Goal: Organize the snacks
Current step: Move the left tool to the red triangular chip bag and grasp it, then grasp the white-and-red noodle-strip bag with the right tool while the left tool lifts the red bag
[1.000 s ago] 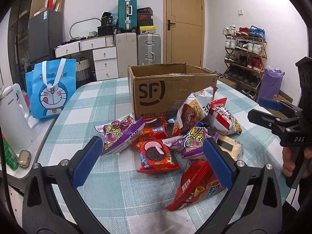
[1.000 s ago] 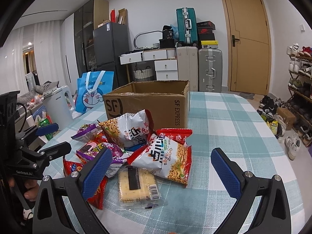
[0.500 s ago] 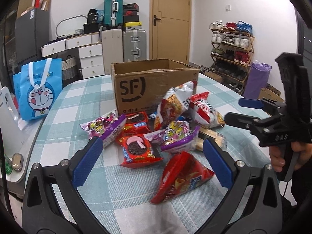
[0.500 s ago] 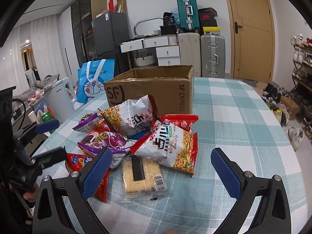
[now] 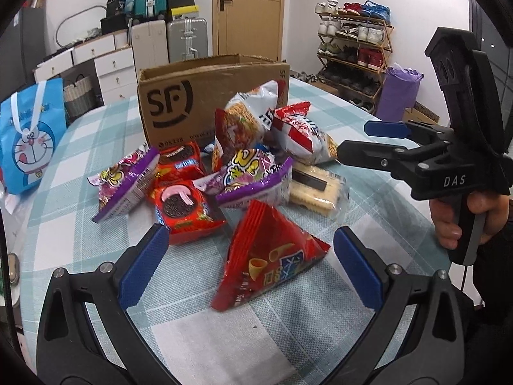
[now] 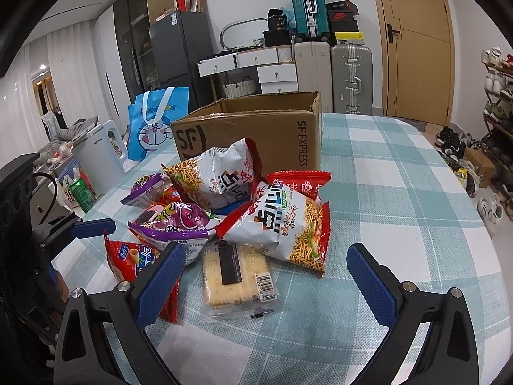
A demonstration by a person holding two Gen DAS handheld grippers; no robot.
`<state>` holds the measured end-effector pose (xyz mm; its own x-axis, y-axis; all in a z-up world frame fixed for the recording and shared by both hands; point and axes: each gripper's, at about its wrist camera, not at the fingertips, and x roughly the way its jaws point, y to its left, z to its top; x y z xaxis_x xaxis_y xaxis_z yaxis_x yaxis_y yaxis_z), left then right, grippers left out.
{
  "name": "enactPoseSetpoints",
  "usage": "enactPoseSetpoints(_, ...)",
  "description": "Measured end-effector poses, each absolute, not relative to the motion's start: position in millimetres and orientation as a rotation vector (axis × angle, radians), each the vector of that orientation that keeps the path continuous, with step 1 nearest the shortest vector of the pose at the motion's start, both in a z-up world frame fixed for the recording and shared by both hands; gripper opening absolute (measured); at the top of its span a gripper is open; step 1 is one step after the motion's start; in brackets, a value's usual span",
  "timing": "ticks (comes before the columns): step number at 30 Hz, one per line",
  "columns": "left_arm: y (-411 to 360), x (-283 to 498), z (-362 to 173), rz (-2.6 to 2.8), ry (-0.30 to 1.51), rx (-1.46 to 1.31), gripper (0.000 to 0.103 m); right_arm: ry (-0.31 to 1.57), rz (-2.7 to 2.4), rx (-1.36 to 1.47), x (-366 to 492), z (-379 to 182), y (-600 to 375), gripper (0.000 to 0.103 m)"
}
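Two grippers, both with jaws spread and empty, face one heap of snacks in front of the box (image 5: 208,96). Landmark: the box.

Red cone bag (image 5: 266,256): the heap member farthest from the box on the near-left side, lying flat on the surface (image 5: 224,337). It sits directly ahead of the left gripper (image 5: 250,266), between the two blue pads (image 5: 142,266), its long axis running roughly along the gripper's line of sight, narrow tip toward the box. In the right wrist view the same bag is half hidden behind that gripper's left pad.

Cracker pack (image 6: 235,276): also on the side away from the box, centred ahead of the right gripper (image 6: 266,276), long axis pointing toward the box, touching the noodle bag (image 6: 288,224) at its far end.

Judgement: left gripper is nearer the cone bag, right gripper nearer the crackers; a short forward advance should seat either.

Room: bare checked surface lies right of the box and heap, with the rounded edge beyond. The box top is open. Left of the box stand a blue tote (image 6: 154,125) and kettle (image 6: 99,157), well apart from the heap.
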<state>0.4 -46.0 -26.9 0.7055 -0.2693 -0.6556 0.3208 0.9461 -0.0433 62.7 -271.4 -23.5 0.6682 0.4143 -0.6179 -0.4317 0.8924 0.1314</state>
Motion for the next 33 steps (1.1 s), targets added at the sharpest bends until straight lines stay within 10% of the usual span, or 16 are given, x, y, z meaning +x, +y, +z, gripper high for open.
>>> enactPoseSetpoints(5,-45,5,-31,-0.352,0.741,0.056,0.099,0.713,0.461,-0.023,68,-28,-272,0.103)
enactPoseSetpoints(16,-52,13,-41,-0.385,0.807,0.064,0.051,0.764,0.457,0.058,97,-33,-274,0.103)
enactPoseSetpoints(33,-44,15,-38,-0.398,0.791,0.019,0.04,0.891,0.468,0.214,145,-46,-280,0.102)
